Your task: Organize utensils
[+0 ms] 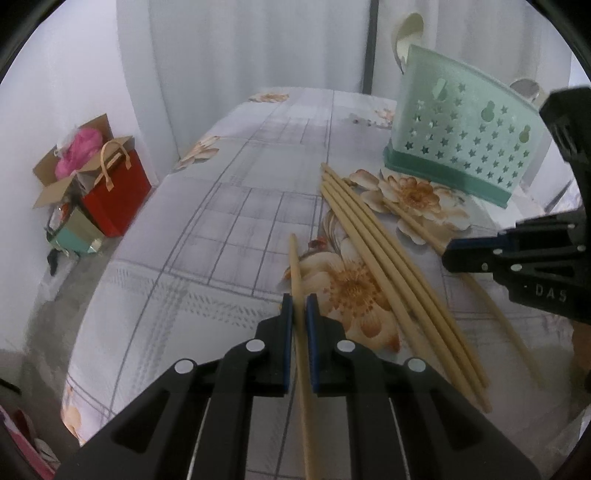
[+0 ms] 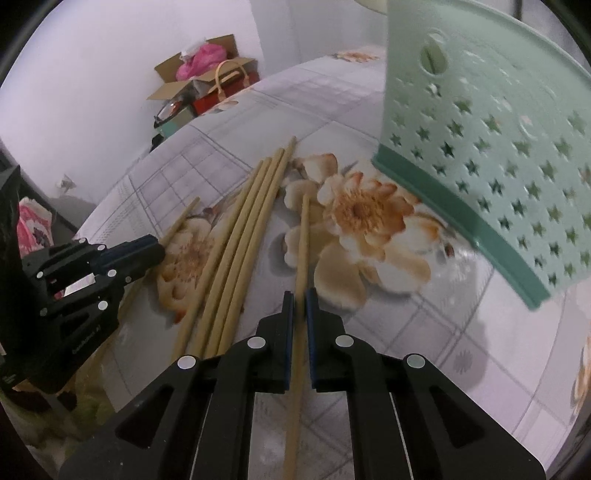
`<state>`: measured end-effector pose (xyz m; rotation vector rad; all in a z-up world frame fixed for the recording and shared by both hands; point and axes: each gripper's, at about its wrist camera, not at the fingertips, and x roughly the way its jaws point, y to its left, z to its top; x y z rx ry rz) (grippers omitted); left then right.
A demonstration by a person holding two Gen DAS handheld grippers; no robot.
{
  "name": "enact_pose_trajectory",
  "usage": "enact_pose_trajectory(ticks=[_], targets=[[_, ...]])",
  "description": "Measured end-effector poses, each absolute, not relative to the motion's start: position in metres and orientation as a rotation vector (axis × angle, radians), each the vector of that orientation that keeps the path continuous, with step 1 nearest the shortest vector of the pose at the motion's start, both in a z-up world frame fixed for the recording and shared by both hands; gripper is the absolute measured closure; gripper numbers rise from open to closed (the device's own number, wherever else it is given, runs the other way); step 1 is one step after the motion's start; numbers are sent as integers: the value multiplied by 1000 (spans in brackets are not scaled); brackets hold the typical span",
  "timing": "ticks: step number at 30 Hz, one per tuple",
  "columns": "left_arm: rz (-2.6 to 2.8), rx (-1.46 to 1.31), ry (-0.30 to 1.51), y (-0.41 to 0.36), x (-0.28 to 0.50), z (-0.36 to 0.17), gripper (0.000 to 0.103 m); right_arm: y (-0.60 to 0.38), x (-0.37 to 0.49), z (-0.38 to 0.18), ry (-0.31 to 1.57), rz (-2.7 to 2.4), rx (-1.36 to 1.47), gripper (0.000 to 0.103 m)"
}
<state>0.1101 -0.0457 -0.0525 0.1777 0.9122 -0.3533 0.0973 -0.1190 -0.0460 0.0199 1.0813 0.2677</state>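
From the left wrist view we've got the left gripper [image 1: 300, 301] with its jaws clamped on a single chopstick [image 1: 295, 266] that runs between the blue pads and pokes out ahead over the floral tablecloth [image 1: 229, 206]. Just to its right lies a loose bundle of chopsticks [image 1: 373, 240], roughly four side by side, flat on the table. Over on the right edge we see the right gripper [image 1: 448, 254] from the side, closed on another chopstick [image 1: 413, 221] that slants across the flower print. Behind them stands the mint-green utensil holder [image 1: 461, 136], upright, star-shaped holes all over it, with a pale spoon [image 1: 408, 29] sticking up behind its rim. This view also gives us the floor corner: a red gift bag [image 1: 118, 192] and a cardboard box [image 1: 74, 166] with something pink in it.

Switching to the right wrist view, the right gripper [image 2: 300, 299] has its jaws pinched on its own chopstick [image 2: 303, 236], the tip ending near the big printed flower. The holder [image 2: 498, 155] looms much closer here, filling the upper right, and we can't see into it. The bundle [image 2: 243, 229] sits to the left of the jaws, and past it the left gripper [image 2: 155, 247] shows side-on, gripping its chopstick [image 2: 183, 218]. The spoon isn't visible from here.
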Motion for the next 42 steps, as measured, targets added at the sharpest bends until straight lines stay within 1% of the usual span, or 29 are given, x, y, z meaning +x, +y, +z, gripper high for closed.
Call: enact_pose_trajectory(ticks=[4,13,19,29,36,42], targets=[[-348,169,944,-47,123,-52,96,-112,110,-46,1074,282,-12,96],[-337,165,939,-52,127,-51,97,-115,126,-45,1090,286,-3,99],[-332,115,896,-46,125,-39,97,-132,117,-17,1011,253,37,99],[-352,-58,651,-20,90,29,97,-160,80,55,769,247,126,99],[-410,-182,505,2,73,77,97,-173,56,83,652,253,192,99],[-506,-263,396,2,76,116,97,-193,39,101,560,233,253,99]])
